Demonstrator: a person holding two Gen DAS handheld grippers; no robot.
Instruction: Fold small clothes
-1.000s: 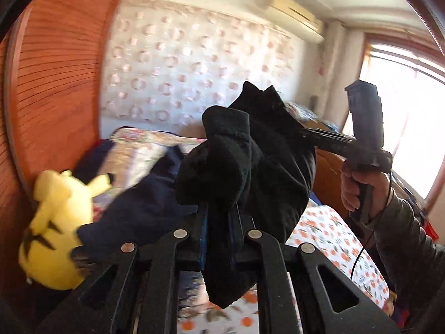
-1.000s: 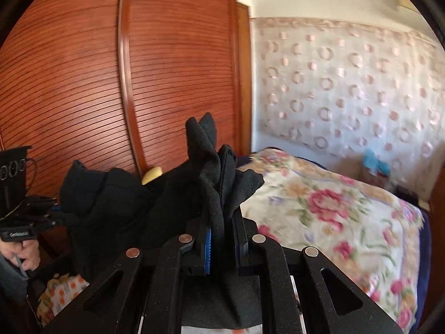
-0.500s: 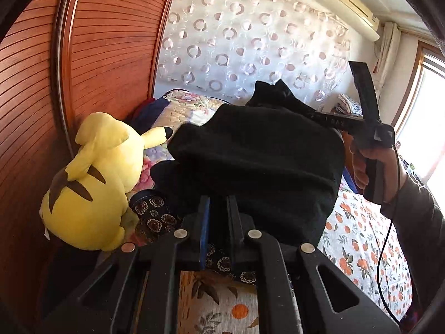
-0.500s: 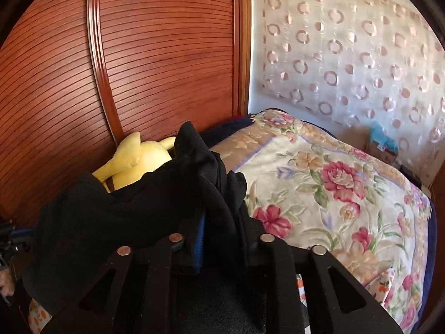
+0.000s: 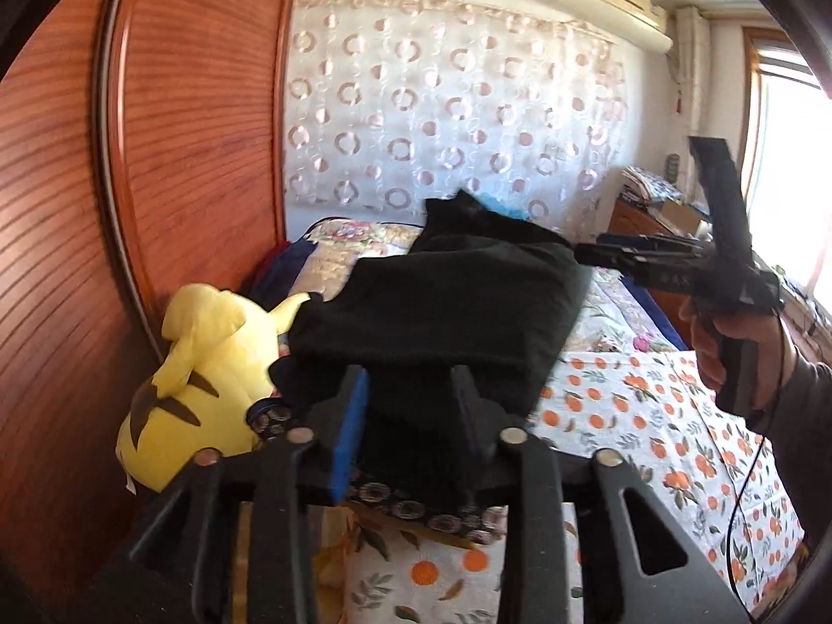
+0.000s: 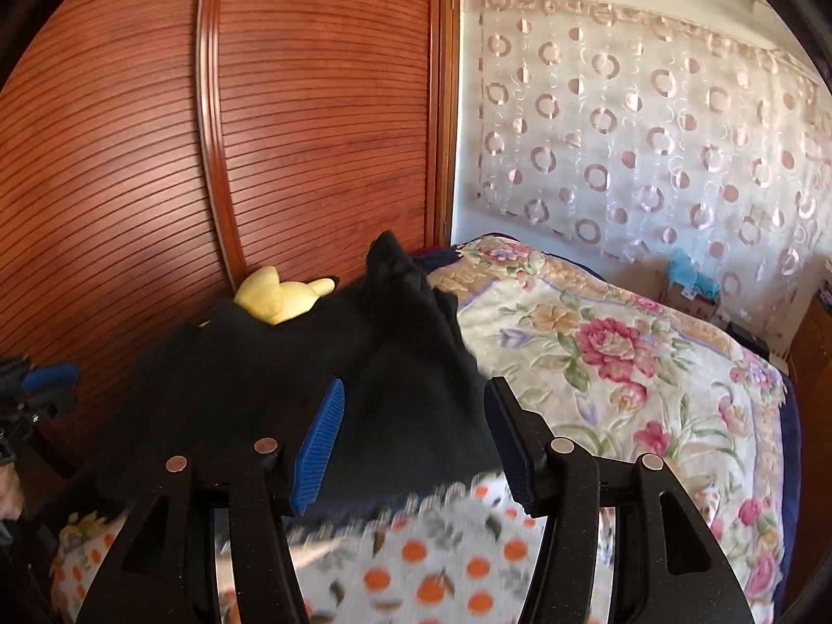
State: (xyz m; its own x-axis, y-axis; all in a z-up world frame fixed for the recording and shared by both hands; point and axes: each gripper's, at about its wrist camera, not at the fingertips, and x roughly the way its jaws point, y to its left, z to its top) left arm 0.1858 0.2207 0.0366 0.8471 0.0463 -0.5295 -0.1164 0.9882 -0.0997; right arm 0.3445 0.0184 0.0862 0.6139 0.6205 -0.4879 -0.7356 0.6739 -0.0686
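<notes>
One black garment (image 5: 442, 301), two grippers (image 5: 411, 416) (image 6: 416, 437), fingers just opening.

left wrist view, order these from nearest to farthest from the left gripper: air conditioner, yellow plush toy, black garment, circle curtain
1. Black garment: between the open fingers of the left gripper, whose jaws have just been opening.
2. Yellow plush toy: just to the left, against the wooden wardrobe.
3. Circle curtain: on the far wall behind the bed.
4. Air conditioner: high at upper right, about as far as the curtain; too close to call.
</notes>
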